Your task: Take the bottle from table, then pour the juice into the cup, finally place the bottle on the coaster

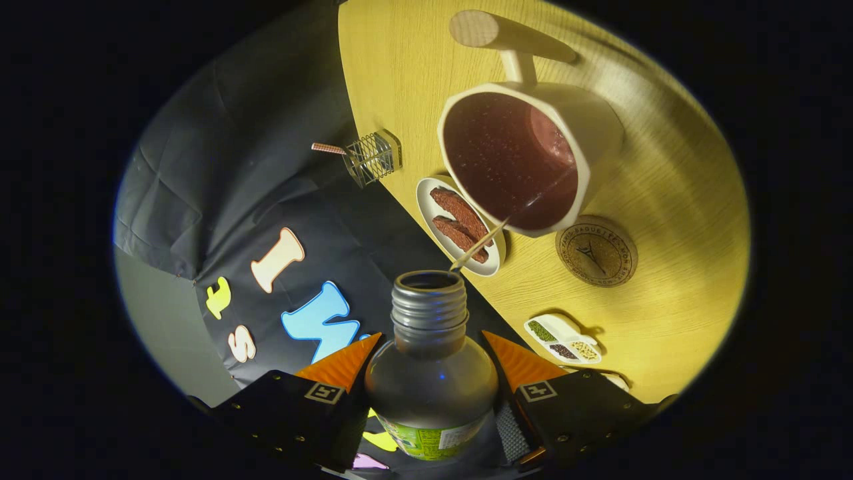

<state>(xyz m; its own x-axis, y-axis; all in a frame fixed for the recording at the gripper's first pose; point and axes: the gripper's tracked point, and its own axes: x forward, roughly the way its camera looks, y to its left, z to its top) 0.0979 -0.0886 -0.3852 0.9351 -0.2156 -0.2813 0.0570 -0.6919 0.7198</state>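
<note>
Gripper view: the gripper (430, 373) has both fingers clamped on the bottle (430, 380) at the bottom centre of the frame, its open neck tipped toward the cup (526, 157) in the upper centre. A thin stream of juice (496, 230) runs from the neck into the cup. The cork coaster (596, 251) lies just beside the cup, right of centre on the yellow table (666, 300). A plate (460, 227) sits at the cup's lower left
</note>
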